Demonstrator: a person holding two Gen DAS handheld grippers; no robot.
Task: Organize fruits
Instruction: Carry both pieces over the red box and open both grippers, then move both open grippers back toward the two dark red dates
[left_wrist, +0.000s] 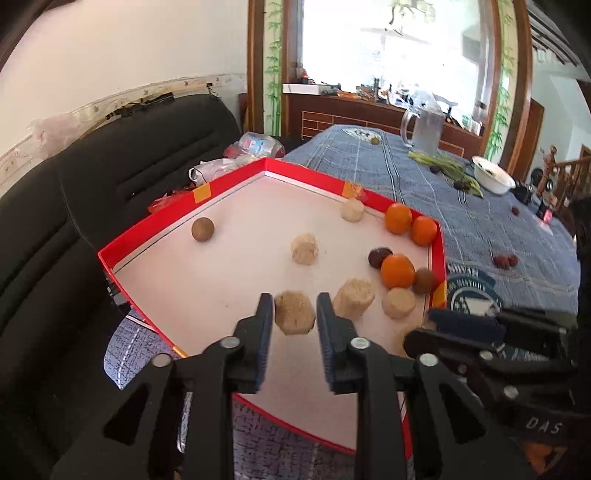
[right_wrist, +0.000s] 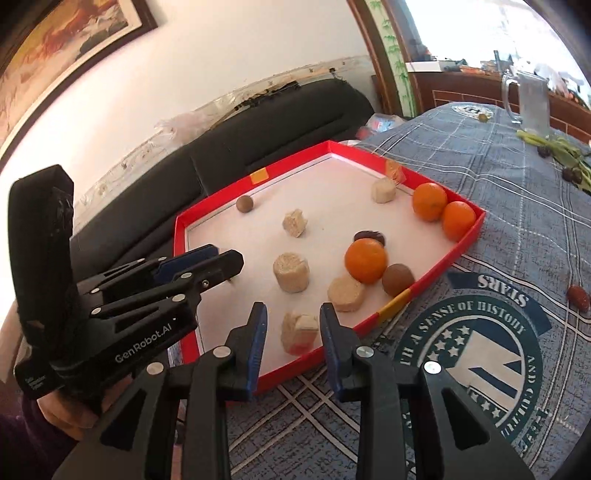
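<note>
A red-rimmed tray (left_wrist: 236, 177) with a white floor holds three oranges (left_wrist: 398, 271), brown round fruits (left_wrist: 202, 229), a dark date (left_wrist: 379, 256) and several beige chunks (left_wrist: 304, 248). My left gripper (left_wrist: 294, 300) straddles one beige chunk (left_wrist: 294, 315) that rests on the tray floor; thin slivers of space show at both pads, so it is open. My right gripper (right_wrist: 292, 305) stands open around another beige chunk (right_wrist: 299, 332) in the tray's near corner, with a clear gap on its left side. In the right wrist view the left gripper (right_wrist: 221, 260) reaches in from the left.
The tray lies on a blue checked tablecloth (right_wrist: 480, 184). Farther back stand a glass pitcher (left_wrist: 424, 129) and a white bowl (left_wrist: 493, 179), with green stalks and loose dates (left_wrist: 505, 261) on the cloth. A black sofa (left_wrist: 110, 184) with plastic bags (left_wrist: 255, 146) borders the left.
</note>
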